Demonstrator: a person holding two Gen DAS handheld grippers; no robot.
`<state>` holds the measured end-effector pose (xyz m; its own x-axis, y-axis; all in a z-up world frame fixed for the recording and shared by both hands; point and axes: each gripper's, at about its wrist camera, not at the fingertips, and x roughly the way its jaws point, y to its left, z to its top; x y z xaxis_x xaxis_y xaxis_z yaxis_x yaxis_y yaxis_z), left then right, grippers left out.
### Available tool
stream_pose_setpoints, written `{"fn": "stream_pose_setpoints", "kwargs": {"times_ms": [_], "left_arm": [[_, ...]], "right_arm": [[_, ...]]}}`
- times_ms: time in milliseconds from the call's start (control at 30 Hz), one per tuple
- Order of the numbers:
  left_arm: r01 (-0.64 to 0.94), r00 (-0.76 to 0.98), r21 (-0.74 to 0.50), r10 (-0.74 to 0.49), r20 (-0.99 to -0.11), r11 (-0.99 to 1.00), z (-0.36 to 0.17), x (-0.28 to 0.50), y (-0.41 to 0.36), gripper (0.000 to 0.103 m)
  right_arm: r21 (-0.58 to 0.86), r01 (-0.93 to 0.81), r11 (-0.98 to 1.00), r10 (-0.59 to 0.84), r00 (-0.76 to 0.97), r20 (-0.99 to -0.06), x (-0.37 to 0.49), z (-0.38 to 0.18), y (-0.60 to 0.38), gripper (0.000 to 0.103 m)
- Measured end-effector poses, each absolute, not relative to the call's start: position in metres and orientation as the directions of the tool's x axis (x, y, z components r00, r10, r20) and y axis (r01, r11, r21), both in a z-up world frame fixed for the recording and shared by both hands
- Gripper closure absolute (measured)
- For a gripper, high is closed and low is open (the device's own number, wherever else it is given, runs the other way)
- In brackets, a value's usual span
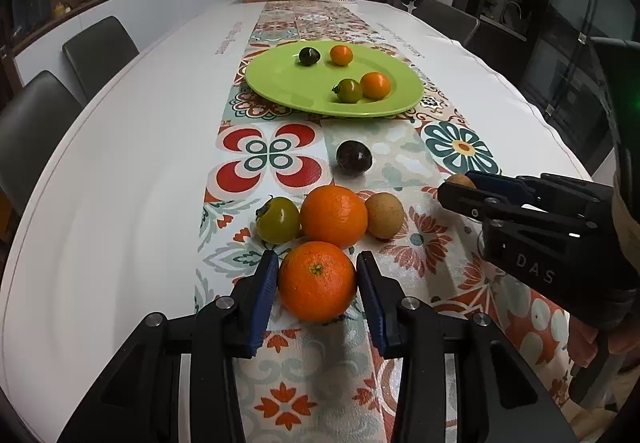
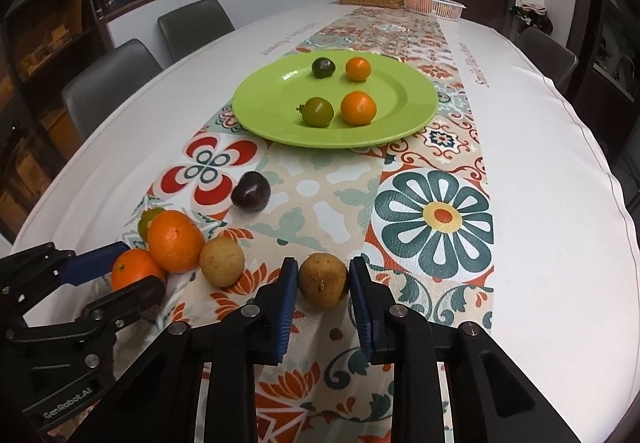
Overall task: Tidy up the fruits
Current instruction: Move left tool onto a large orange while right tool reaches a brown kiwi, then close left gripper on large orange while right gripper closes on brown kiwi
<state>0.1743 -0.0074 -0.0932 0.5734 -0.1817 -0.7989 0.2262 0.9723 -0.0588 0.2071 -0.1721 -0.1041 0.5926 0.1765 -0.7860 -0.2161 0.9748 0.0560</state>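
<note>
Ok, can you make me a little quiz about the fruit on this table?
1. How many fruits lie on the green plate?
2. True or false: the left claw has a brown fruit between its pads.
3. Which fruit sits alone on the cloth between the plate and the near pile: A) the dark plum, B) a banana, C) a lemon?

Key: 1. Four: two oranges, one greenish tomato, one dark fruit. 2. False: it has the near orange between them; the right claw grips the brown fruit. 3. A.
</note>
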Motion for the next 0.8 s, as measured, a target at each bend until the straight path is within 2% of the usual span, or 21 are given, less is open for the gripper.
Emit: {"fn": "stream_pose_setpoints", "kwargs": {"times_ms": [433,800], "left_arm": [[0.266,0.658,-0.052,-0.221,-0.719,0.962,-0.039,0.171,-0.016,0.063],[0.299,0.717,-0.017,-0.236,-0.656,0.954,-0.003,0.209,-0.029,0.063]], "right_arm": [[0.066,-0.259,0.964,0.225,0.652,-0.724,0.182,-0.062,-0.169,0.076],[0.042,-0.26,0.965,0.224,0.725,-0.651,0.2,-0.026,-0.174,0.075]]}}
